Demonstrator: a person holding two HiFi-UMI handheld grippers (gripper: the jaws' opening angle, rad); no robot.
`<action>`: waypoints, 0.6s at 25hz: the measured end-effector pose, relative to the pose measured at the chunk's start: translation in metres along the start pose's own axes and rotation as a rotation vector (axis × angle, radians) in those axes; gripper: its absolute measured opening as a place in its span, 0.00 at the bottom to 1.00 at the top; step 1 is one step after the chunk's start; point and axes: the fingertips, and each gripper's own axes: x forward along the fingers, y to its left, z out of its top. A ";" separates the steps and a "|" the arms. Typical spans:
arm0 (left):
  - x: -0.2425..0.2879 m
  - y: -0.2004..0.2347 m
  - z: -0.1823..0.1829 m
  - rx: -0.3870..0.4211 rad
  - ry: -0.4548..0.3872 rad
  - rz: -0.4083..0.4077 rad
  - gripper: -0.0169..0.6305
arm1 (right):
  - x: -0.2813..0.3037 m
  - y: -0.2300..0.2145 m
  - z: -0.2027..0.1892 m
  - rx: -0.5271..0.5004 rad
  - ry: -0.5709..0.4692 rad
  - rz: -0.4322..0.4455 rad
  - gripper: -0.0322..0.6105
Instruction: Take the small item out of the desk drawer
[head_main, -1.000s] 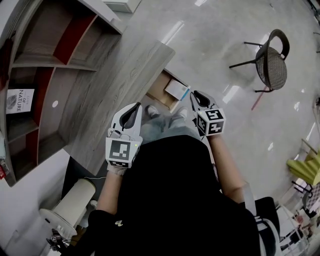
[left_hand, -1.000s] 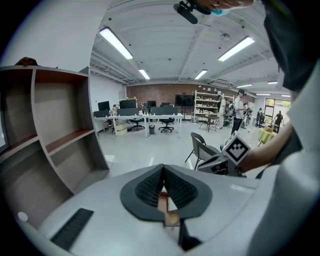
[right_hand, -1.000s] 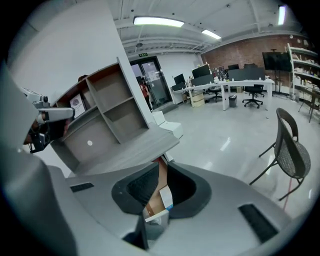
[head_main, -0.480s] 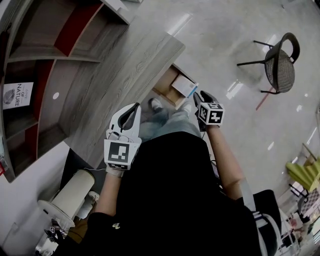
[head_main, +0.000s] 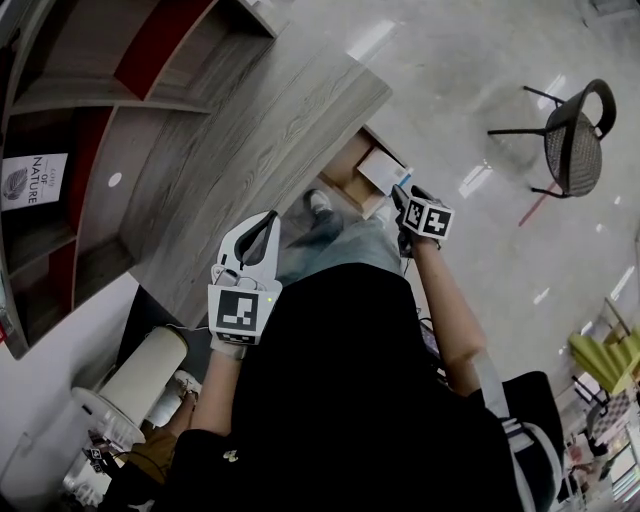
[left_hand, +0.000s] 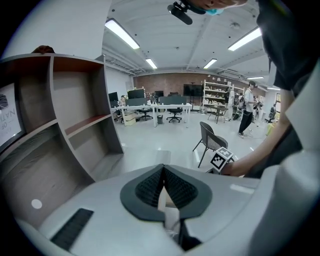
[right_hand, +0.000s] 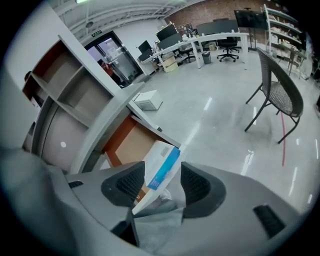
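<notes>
— Small box (right_hand: 160, 167), where is it?
— Inside the open drawer (right_hand: 127, 145), at its outer end. My right gripper (right_hand: 162, 182) has just been opening, box between its jaws, ungripped; my left gripper (left_hand: 164, 172) is closed, empty

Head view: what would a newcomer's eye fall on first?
The white box with a blue stripe, in the open brown wooden drawer under the grey wood-grain desk, sits between the jaws of the right tool, which have just been opening. The left tool hangs shut near the desk's edge; a dark wicker chair stands apart on the floor.
</notes>
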 end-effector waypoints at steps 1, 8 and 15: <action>-0.001 0.002 -0.003 -0.002 0.005 0.002 0.04 | 0.004 -0.001 -0.002 0.017 0.005 -0.004 0.39; -0.004 0.013 -0.015 -0.001 0.030 0.006 0.04 | 0.030 -0.005 -0.013 0.093 0.037 -0.031 0.42; -0.007 0.021 -0.023 -0.002 0.040 0.003 0.04 | 0.044 -0.005 -0.012 0.167 0.041 -0.032 0.44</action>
